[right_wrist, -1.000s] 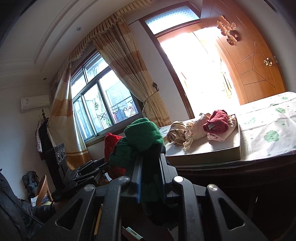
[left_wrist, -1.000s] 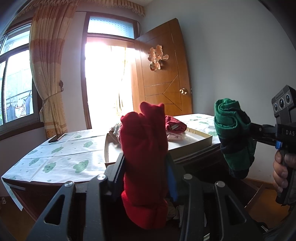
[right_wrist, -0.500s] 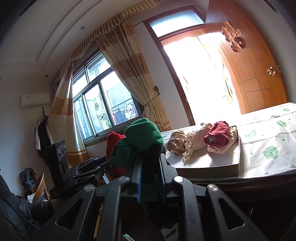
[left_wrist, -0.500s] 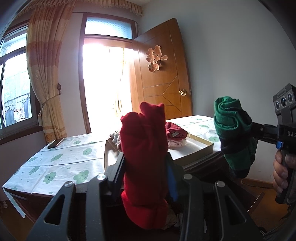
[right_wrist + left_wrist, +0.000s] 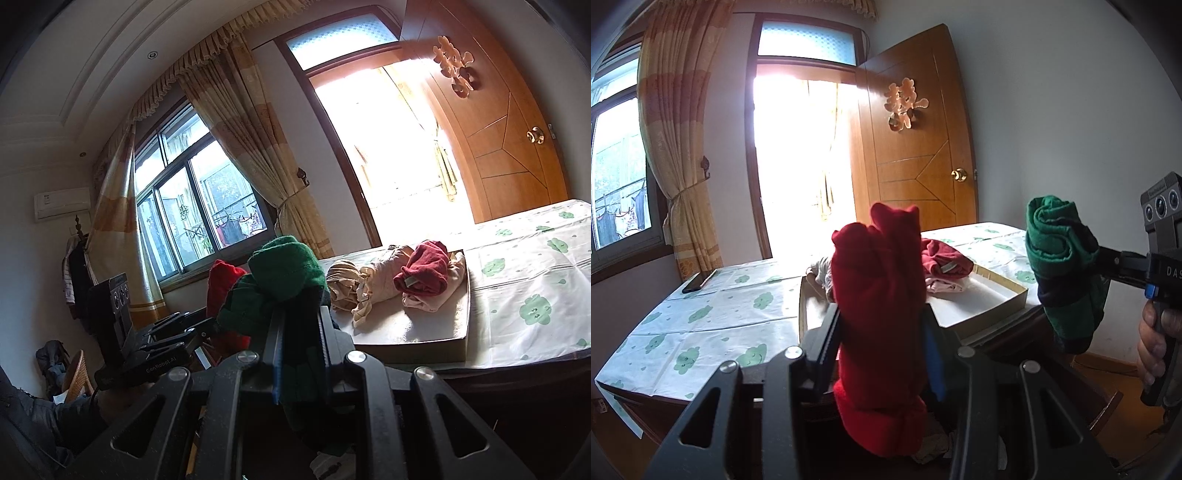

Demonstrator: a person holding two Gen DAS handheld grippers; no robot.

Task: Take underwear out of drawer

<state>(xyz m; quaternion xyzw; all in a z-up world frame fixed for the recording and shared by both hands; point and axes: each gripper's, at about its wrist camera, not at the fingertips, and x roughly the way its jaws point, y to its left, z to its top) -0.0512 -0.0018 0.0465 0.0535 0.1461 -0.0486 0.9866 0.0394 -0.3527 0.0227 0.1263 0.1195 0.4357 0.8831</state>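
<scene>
My left gripper point(image 5: 882, 332) is clamped on a rolled red underwear point(image 5: 881, 295), held upright above the drawer point(image 5: 1108, 400). My right gripper point(image 5: 297, 343) is pinched tight on a rolled green underwear point(image 5: 284, 273), level with the red one and apart from it. The rolls hide the pads and most of the drawer; only its dark interior, one wooden corner and some pale cloth point(image 5: 931, 448) show beneath. Ahead, a shallow box point(image 5: 424, 345) sits at the near edge of the table point(image 5: 701, 325), holding beige and dark red garments point(image 5: 424, 273). Its right half is bare. My right hand point(image 5: 1154, 343) is cut off by the frame edge.
</scene>
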